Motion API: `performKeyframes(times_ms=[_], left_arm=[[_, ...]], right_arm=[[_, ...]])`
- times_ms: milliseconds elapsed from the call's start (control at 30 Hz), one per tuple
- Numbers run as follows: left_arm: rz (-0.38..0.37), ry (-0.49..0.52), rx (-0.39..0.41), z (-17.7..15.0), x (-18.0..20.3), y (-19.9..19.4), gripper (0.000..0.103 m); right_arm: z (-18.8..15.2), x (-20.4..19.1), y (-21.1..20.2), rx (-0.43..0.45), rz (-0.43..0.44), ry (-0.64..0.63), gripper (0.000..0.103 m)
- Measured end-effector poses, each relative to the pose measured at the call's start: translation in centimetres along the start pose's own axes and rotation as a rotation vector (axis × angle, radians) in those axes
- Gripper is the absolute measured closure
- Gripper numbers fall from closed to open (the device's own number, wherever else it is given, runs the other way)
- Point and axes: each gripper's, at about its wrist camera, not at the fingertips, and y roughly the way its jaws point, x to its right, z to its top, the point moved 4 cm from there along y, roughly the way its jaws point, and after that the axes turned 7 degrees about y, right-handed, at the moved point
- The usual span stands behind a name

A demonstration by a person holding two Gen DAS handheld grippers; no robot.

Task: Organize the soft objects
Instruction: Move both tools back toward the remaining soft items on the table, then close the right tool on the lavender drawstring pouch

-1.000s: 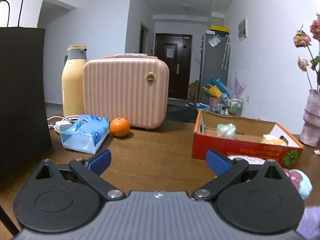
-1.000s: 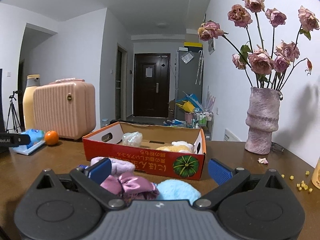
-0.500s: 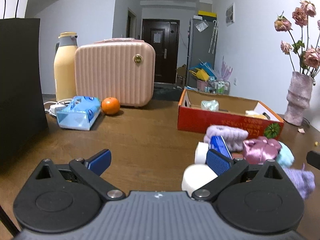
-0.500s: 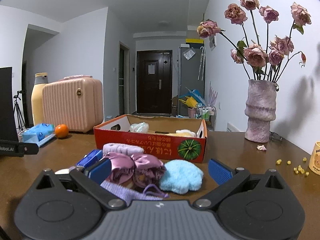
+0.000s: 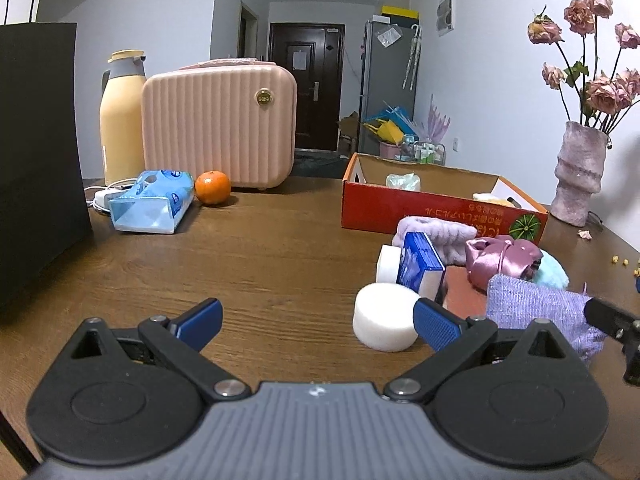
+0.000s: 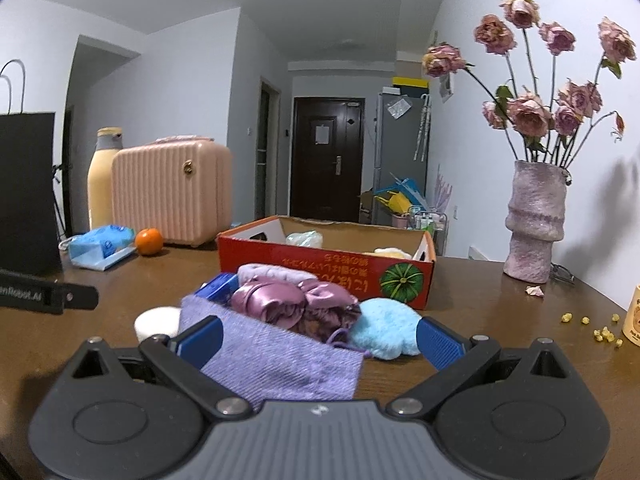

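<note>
My jaws stood apart above the lilac woven fabric pouch (image 6: 276,360); a shallow pinch risked dragging the pink satin scrunchie (image 6: 296,304) along.

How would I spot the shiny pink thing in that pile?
Find the red cardboard box on the wooden table. Just in front lies a heap of soft items. The satin scrunchie sits mid-heap: glossy and crinkled, unlike the fluffy blue puff beside it.

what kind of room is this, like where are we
Most likely a lived-in home, at a dining or living-room table. A wooden table holds a vase of dried roses and a pink vanity case, and a hallway behind leads to a dark front door.
</note>
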Motion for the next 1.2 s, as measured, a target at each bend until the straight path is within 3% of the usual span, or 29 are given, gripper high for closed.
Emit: performKeyframes(times_ms=[467,667,900,1200], left_arm=[[0.000,-0.001,-0.046,-0.3,0.1,0.8,0.000],[-0.003,-0.010,-0.073,-0.5,-0.1,1.3,0.000],[-0.005,-0.012,-0.091,-0.6,-0.1,1.5,0.000],[0.004,-0.009,-0.103,-0.7,-0.1,1.8,0.000]], right_arm=[[-1.2,-2.9,3.2,-0.121,0.074,-0.074,0.000],[-2.2,-4.2,5.9,-0.227,0.086,-0.113,0.000],[-3.2,-4.1,8.0,-0.343,0.123,-0.089,0.000],[-3.8,-4.0,8.6,-0.405,0.136,-0.085,0.000]])
